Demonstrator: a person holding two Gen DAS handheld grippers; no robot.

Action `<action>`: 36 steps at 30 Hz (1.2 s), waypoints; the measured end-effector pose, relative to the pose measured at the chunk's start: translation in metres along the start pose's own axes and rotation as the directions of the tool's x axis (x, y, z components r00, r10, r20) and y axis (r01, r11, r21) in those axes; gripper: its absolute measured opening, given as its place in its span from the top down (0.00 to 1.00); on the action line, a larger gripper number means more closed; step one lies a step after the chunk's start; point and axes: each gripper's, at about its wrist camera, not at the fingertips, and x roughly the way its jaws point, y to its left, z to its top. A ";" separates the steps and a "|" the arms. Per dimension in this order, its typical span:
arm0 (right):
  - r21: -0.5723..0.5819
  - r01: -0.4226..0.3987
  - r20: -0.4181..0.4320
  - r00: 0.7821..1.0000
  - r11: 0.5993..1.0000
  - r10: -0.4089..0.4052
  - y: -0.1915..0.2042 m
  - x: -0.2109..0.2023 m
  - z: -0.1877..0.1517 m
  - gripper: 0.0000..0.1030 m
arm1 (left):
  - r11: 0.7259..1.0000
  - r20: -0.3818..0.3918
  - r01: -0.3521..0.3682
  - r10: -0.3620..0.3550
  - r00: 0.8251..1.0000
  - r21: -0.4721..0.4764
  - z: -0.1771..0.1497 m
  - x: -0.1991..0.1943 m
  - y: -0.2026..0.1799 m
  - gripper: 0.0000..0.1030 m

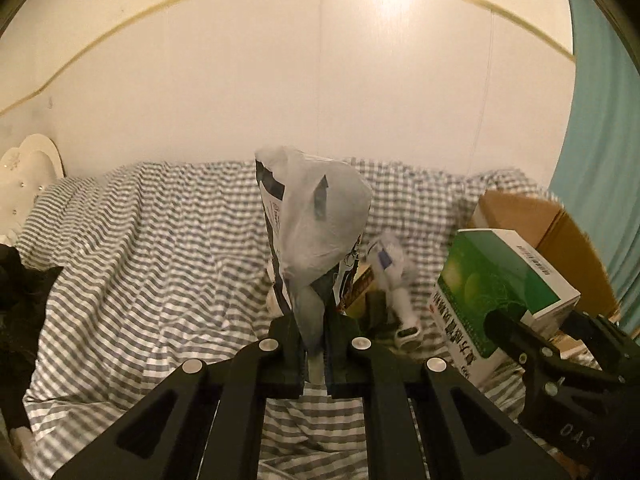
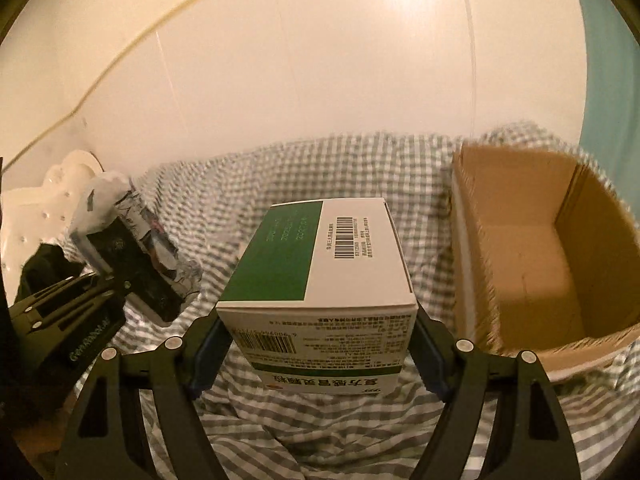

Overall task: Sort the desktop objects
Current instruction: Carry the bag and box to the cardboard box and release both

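Observation:
My left gripper (image 1: pixel 316 344) is shut on a white plastic bag (image 1: pixel 316 216) with printed packets inside, held up above the checked cloth. It also shows in the right wrist view (image 2: pixel 120 236) at the left. My right gripper (image 2: pixel 316 344) is shut on a green and white medicine box (image 2: pixel 320 264), held above the cloth just left of an open cardboard box (image 2: pixel 532 264). In the left wrist view the medicine box (image 1: pixel 492 292) is at the right, with the right gripper (image 1: pixel 496 328) on it, in front of the cardboard box (image 1: pixel 560 232).
A grey and white checked cloth (image 1: pixel 152 264) covers the surface. A white handheld device (image 1: pixel 396 292) and a brown packet (image 1: pixel 356 288) lie behind the bag. A white padded headboard (image 1: pixel 28 176) is at far left, a teal curtain (image 1: pixel 600 120) at right.

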 end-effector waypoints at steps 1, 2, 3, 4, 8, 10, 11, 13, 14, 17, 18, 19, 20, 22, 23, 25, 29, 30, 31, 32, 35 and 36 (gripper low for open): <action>-0.005 0.002 0.014 1.000 1.000 -0.002 -0.001 -0.006 0.003 0.24 | 1.000 0.005 0.002 -0.002 1.000 -0.003 0.003 -0.006 -0.001 0.93; -0.010 0.004 0.024 1.000 1.000 -0.004 -0.003 -0.011 0.006 0.24 | 1.000 0.021 0.000 0.000 1.000 -0.001 0.007 -0.016 -0.002 0.93; -0.011 0.006 0.037 0.999 1.000 -0.006 -0.004 -0.016 0.009 0.24 | 1.000 0.035 -0.009 0.008 0.999 0.003 0.008 -0.022 -0.004 0.93; -0.012 0.007 0.047 0.999 1.000 -0.007 -0.006 -0.020 0.012 0.24 | 1.000 0.054 -0.021 0.021 0.998 0.008 0.012 -0.030 -0.006 0.93; -0.021 0.001 0.092 0.996 1.000 0.001 -0.010 -0.041 0.017 0.24 | 0.999 0.086 -0.032 0.032 0.996 0.003 0.022 -0.051 -0.010 0.93; -0.035 -0.007 0.122 0.992 0.999 0.011 -0.013 -0.052 0.022 0.24 | 1.000 0.096 -0.023 0.022 0.995 0.012 0.024 -0.058 -0.016 0.93; -0.039 -0.011 0.132 0.991 0.999 0.016 -0.015 -0.057 0.023 0.24 | 0.999 0.102 -0.023 0.020 0.995 0.022 0.028 -0.062 -0.021 0.93; -0.050 -0.015 0.162 0.987 0.999 0.023 -0.017 -0.069 0.026 0.24 | 0.999 0.111 -0.023 0.021 0.994 0.025 0.033 -0.066 -0.026 0.93; -0.058 -0.012 0.177 0.984 0.998 0.022 -0.018 -0.075 0.027 0.24 | 1.000 0.118 -0.019 0.017 0.993 0.021 0.034 -0.069 -0.027 0.93; -0.069 -0.010 0.204 0.979 0.998 0.023 -0.020 -0.086 0.029 0.24 | 1.000 0.134 -0.014 0.013 0.991 0.007 0.033 -0.077 -0.033 0.93; -0.069 -0.011 0.213 0.977 0.998 0.026 -0.022 -0.089 0.030 0.24 | 1.000 0.137 -0.010 0.009 0.991 0.005 0.033 -0.078 -0.035 0.93; -0.069 -0.012 0.222 0.975 0.998 0.027 -0.023 -0.093 0.031 0.24 | 1.000 0.141 -0.005 0.004 0.990 0.003 0.033 -0.079 -0.039 0.93; -0.070 -0.012 0.228 0.973 0.997 0.028 -0.027 -0.097 0.031 0.24 | 1.000 0.148 0.002 -0.003 0.989 0.003 0.033 -0.081 -0.042 0.93; -0.071 -0.005 0.250 0.968 0.997 0.022 -0.033 -0.105 0.034 0.24 | 1.000 0.155 0.013 -0.014 0.988 0.006 0.035 -0.082 -0.046 0.93; -0.073 -0.002 0.261 0.965 0.997 0.021 -0.035 -0.108 0.034 0.24 | 1.000 0.160 0.019 -0.020 0.987 0.008 0.036 -0.084 -0.048 0.93; -0.073 0.003 0.274 0.962 0.997 0.017 -0.041 -0.114 0.035 0.24 | 0.999 0.171 0.031 -0.033 0.985 0.013 0.037 -0.084 -0.055 0.93; -0.070 0.017 0.288 0.958 0.997 0.004 -0.053 -0.124 0.037 0.24 | 0.997 0.180 0.068 -0.073 0.981 0.032 0.040 -0.082 -0.073 0.93; -0.070 0.024 0.293 0.956 0.997 -0.002 -0.057 -0.127 0.035 0.24 | 0.997 0.177 0.075 -0.080 0.981 0.035 0.041 -0.081 -0.078 0.93; -0.066 0.035 0.300 0.954 0.997 -0.013 -0.062 -0.130 0.034 0.24 | 0.996 0.173 0.084 -0.089 0.981 0.040 0.043 -0.079 -0.082 0.93; -0.063 0.040 0.305 0.952 0.997 -0.019 -0.067 -0.132 0.033 0.24 | 0.994 0.174 0.094 -0.101 0.980 0.047 0.044 -0.078 -0.088 0.93; -0.053 0.051 0.316 0.948 0.997 -0.032 -0.076 -0.139 0.033 0.24 | 0.991 0.185 0.119 -0.130 0.974 0.065 0.047 -0.078 -0.107 0.93; -0.049 0.057 0.319 0.947 0.997 -0.039 -0.081 -0.140 0.033 0.24 | 0.989 0.185 0.130 -0.141 0.973 0.071 0.048 -0.075 -0.113 0.93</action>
